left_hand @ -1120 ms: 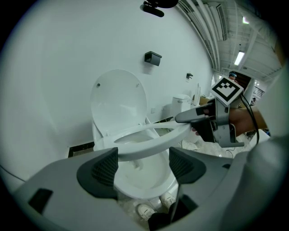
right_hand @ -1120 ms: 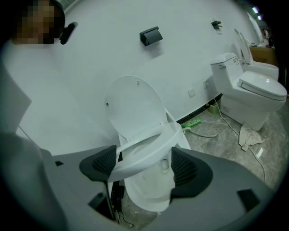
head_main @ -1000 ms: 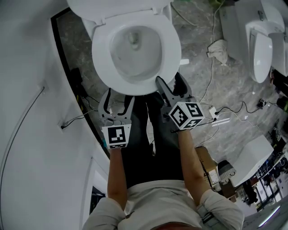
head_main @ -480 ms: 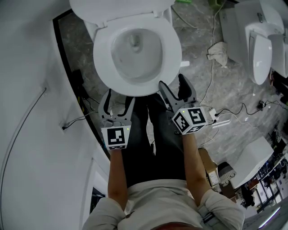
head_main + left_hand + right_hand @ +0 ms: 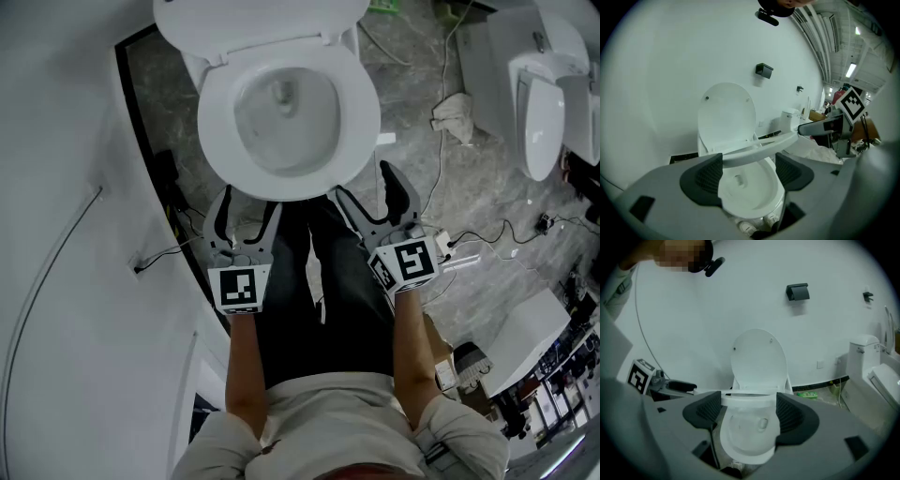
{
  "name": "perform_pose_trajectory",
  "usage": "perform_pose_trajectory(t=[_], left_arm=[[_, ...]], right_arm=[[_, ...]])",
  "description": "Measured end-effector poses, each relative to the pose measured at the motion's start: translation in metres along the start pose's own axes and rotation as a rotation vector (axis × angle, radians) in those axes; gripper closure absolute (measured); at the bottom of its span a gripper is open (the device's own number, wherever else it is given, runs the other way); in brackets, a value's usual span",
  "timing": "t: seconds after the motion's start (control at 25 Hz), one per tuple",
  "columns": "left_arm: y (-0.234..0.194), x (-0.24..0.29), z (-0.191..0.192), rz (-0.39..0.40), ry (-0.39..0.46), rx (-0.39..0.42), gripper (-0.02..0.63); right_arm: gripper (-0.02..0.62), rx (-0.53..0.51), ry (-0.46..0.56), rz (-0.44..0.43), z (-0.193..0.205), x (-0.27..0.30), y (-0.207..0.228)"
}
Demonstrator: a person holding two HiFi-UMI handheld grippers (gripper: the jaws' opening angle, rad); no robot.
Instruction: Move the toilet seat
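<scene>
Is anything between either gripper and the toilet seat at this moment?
Nothing visible. The left gripper and right gripper are both open, just short of the toilet seat at its front rim. The lid stands raised behind it.

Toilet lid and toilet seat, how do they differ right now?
The lid stands upright at the back; the seat lies forward over the bowl. The lid is a solid oval; the seat is an open ring with the bowl showing through. Both are white, and neither the left claw nor the right claw, both open, grips either.
</scene>
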State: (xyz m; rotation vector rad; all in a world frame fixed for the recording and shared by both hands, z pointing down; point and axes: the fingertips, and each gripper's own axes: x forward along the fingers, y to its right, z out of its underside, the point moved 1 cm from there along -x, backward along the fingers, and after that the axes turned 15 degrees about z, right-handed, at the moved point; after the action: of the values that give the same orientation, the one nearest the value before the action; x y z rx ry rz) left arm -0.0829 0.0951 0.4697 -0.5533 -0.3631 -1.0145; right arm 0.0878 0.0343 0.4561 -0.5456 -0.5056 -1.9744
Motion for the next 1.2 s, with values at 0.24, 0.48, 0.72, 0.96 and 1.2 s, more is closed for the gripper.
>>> perform_pose_trajectory(t=[0.24,0.48,0.72,0.96,1.2], left_arm=[[-0.006,-0.002,-0.016,-0.001,0.027,-0.005,0.233],[-0.013,-0.003,-0.023,-0.022,0.052,-0.016,0.239],[-0.017,-0.003,-0.038,-0.029,0.074,-0.022,0.249],[-0.024,-0.001,-0.057,-0.031,0.108,-0.009,0.262],[-0.032,0.0,-0.067,-0.037,0.13,-0.005,0.267]], right_arm=[[0.209,-0.099,0.012,-0.035,-0.005,-0.002,-0.014],[0.209,-0.147,0.034,-0.043,-0.013,0.004,-0.019],[0.21,-0.188,0.093,-0.063,-0.035,0.01,-0.028],[0.244,-0.202,0.092,-0.047,-0.044,0.019,-0.021],[0.249,-0.188,0.106,-0.045,-0.054,0.023,-0.021]])
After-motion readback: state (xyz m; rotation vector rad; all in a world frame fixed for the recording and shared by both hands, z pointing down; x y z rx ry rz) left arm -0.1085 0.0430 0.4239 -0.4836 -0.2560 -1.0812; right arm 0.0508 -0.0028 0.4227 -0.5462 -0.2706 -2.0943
